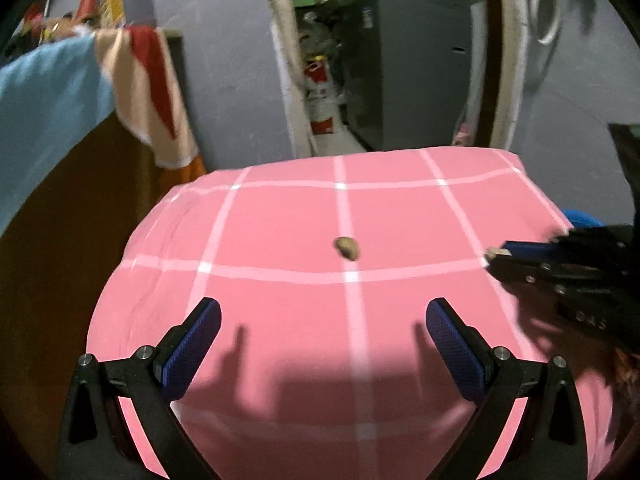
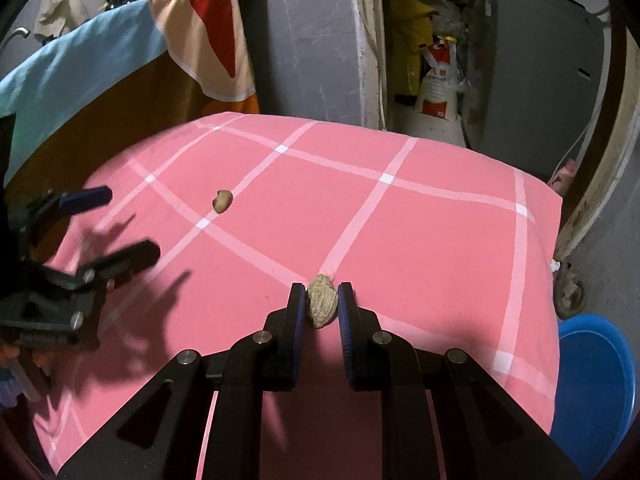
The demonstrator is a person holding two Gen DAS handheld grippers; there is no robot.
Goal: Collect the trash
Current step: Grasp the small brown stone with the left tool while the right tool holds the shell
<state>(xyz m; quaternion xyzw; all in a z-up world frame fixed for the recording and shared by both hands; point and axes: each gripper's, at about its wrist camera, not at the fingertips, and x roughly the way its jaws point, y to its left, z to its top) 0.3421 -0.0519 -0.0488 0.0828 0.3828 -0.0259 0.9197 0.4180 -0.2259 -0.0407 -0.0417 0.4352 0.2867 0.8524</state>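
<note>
Two scraps: one crumpled beige shell (image 2: 322,303) sits pinched in the right claw (image 2: 322,306); a second brown shell (image 2: 222,201) lies loose on the pink checked cloth (image 2: 440,248), ahead and to the left of that claw.
Right claw: nearly closed, both pads pressing the beige shell's sides near the fingertips, probably so it can be carried off without being crushed.
Left claw: its fingers stand wide apart (image 1: 320,350) with nothing between them; the brown shell (image 1: 346,247) lies ahead of it, roughly on its centre line, well clear of the fingertips.
Surface: covered by the cloth, bare apart from the loose shell and the claws' shadows.
Blue basin: low to the right of the right claw (image 2: 596,384), beside the surface's edge; likely the place for trash, though its inside is not visible.
Next, judged: the left claw looks lined up to take the loose shell.
</note>
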